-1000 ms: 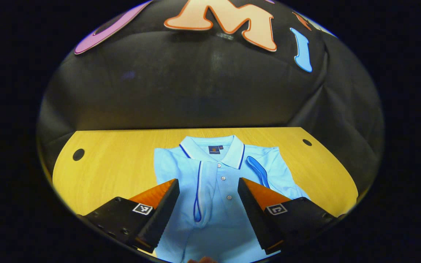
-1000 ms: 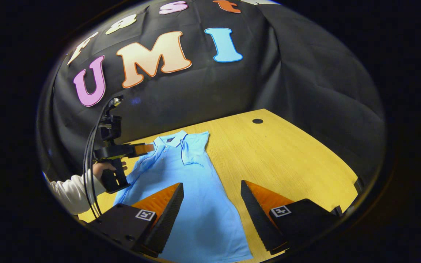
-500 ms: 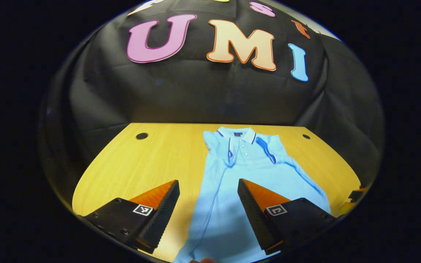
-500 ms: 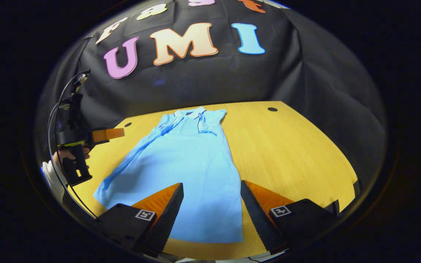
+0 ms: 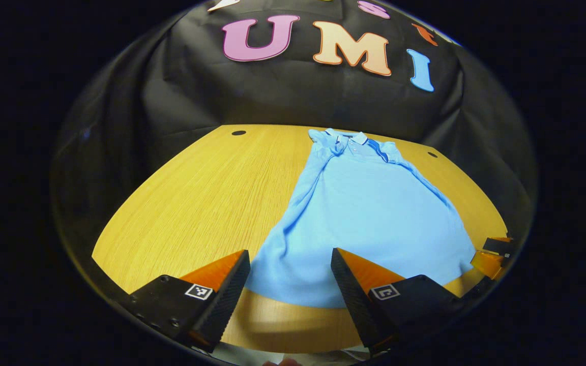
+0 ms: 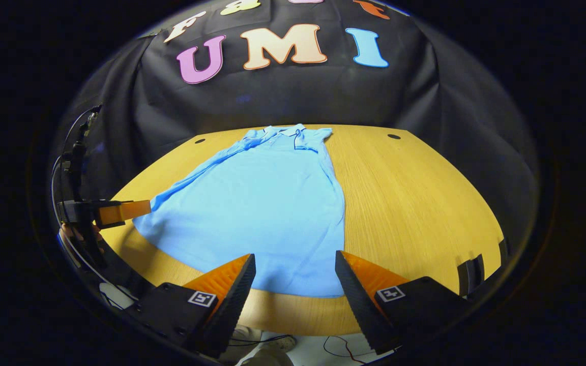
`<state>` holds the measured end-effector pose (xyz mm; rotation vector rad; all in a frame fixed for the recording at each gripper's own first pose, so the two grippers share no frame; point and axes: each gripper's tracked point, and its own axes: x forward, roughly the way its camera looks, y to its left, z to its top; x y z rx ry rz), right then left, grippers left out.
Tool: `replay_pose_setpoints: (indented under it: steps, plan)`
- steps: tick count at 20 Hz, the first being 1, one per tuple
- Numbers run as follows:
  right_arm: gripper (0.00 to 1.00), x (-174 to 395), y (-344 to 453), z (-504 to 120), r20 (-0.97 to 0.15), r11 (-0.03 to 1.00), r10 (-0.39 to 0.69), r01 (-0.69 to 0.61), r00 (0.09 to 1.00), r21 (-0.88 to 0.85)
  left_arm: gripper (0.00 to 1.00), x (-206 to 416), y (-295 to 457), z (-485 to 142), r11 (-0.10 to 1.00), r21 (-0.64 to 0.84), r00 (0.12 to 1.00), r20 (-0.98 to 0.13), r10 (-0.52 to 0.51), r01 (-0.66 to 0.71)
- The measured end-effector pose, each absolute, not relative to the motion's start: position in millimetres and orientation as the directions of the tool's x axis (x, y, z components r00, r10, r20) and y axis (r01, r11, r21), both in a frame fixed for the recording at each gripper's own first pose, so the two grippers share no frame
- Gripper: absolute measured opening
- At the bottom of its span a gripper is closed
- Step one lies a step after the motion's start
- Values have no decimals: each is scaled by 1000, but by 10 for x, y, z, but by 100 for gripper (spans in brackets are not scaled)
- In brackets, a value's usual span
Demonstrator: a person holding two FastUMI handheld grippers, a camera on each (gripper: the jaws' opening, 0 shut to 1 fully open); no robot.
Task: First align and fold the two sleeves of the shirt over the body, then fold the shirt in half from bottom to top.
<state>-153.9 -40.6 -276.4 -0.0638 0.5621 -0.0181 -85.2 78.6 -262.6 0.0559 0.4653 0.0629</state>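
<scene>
On the table (image 5: 181, 203) the shirt (image 5: 369, 208) lay flat, sleeves folded. Both grippers, left gripper (image 5: 289, 277) and right gripper (image 6: 294, 279), were spread and empty. Each should probably pinch one hem corner evenly.

Bright overhead light, sharp focus, strong fisheye bending at edges, soft shadows.

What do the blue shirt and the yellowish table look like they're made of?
The light blue polo shirt looks like soft matte knit fabric, probably cotton: it lies limp with gentle creases and no shine. The yellow tabletop shows fine straight grain lines and a smooth, slightly glossy face, so wood or a wood-look laminate; which one cannot be told.
</scene>
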Motion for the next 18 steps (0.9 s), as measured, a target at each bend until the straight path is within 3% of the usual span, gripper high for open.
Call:
replay_pose_setpoints:
  steps: [1,2,3,4,5,7,8,9,10,12,13,15,17,18]
  plan:
    - [94,-1590,-414,-2836,-541,998,-32,-3,840,-63,96,-877,764,-2675,997,61,890,-450,72,-49]
    - [98,-1610,-420,-2869,-539,998,-29,-6,842,-63,96,-891,769,-2730,997,61,887,-455,76,-54]
    - [94,-1609,-422,-2892,-537,998,-28,-7,843,-62,96,-894,779,-2785,996,63,886,-457,78,-56]
    - [98,-1611,-420,-2933,-541,998,-23,-10,841,-58,96,-898,782,-2833,996,68,882,-464,86,-61]
    - [94,-1636,-398,-2987,-546,998,-16,-17,838,-55,96,-908,792,-2871,995,80,879,-468,94,-63]
    - [98,-1623,-398,-2978,-536,998,-13,-21,844,-58,97,-892,802,-2870,991,117,883,-456,108,-60]
    - [93,-1624,-400,-2991,-535,998,-15,-19,845,-58,96,-889,790,-2885,990,124,884,-454,111,-61]
    - [98,-1614,-399,-3013,-528,998,-15,-23,849,-66,99,-863,759,-2869,991,126,892,-440,104,-54]
    - [93,-1608,-398,-3013,-522,996,-23,-26,853,-85,96,-859,747,-2893,990,134,893,-438,107,-53]
    - [92,-1607,-370,-3030,-518,993,-9,-51,856,-103,92,-830,687,-2887,991,122,900,-425,101,-54]
    - [87,-1602,-344,-3055,-519,993,-3,-57,855,-99,81,-820,647,-2896,991,124,900,-424,105,-57]
    - [65,-1578,-297,-3062,-519,994,13,-69,854,-88,54,-819,525,-2909,990,132,901,-425,93,-40]
    - [41,-1563,-269,-3065,-525,994,28,-78,851,-72,19,-801,463,-2915,988,151,905,-414,101,-41]
    - [32,-1541,-267,-3062,-524,995,35,-77,851,-59,12,-810,454,-2909,985,166,906,-408,113,-48]
